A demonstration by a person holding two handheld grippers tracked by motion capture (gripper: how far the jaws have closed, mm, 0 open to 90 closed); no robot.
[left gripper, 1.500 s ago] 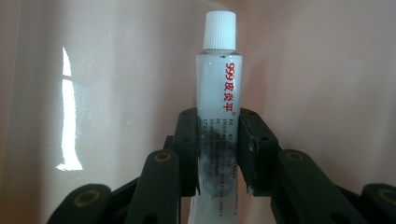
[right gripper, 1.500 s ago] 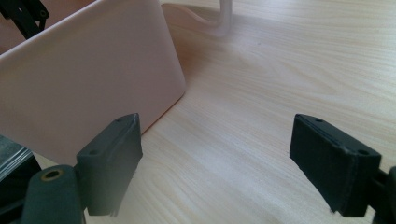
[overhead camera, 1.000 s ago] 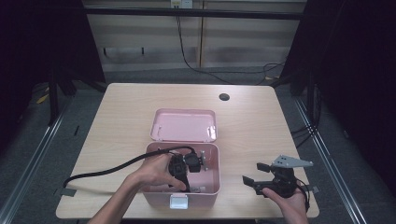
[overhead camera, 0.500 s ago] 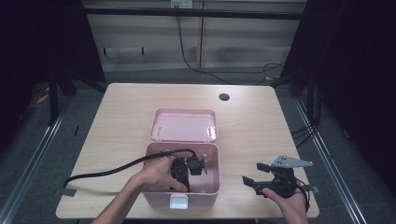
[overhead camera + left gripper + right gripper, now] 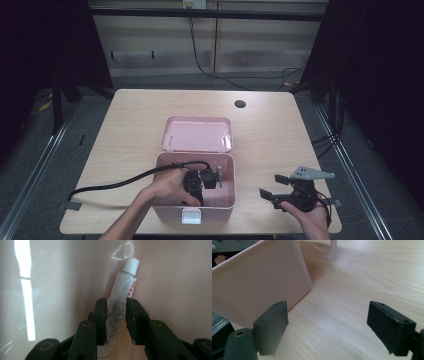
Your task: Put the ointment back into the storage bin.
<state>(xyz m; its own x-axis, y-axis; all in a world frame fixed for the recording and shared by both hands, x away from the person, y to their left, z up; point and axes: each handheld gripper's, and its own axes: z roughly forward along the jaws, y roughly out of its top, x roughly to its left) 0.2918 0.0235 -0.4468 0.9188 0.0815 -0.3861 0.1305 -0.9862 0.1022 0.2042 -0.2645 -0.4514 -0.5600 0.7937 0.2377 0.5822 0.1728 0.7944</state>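
Table [image 5: 150,115]: your work sits toward its near edge, leaving the far half bare so both arms come in from your side without crossing.
Pink box [image 5: 226,197]: it stands at the middle of the near edge, its lid [image 5: 195,134] thrown back flat toward the far edge, so the well is open from above for you.
Left gripper [image 5: 194,184]: you have it dipped into the box, forearm angled in from the near-left corner, cable trailing off to the left edge. Its jaws are clamped on the tube.
Right gripper [image 5: 270,192]: you rest it by the near-right corner, pointing left at the box's outer wall, jaws spread wide with nothing between them, kept out of the way.
Tube [image 5: 120,302]: white, with a white cap and red print, it leans in a corner of the box, cap end away from you; the pads [image 5: 101,315] pinch its lower body, probably ready to lift it.
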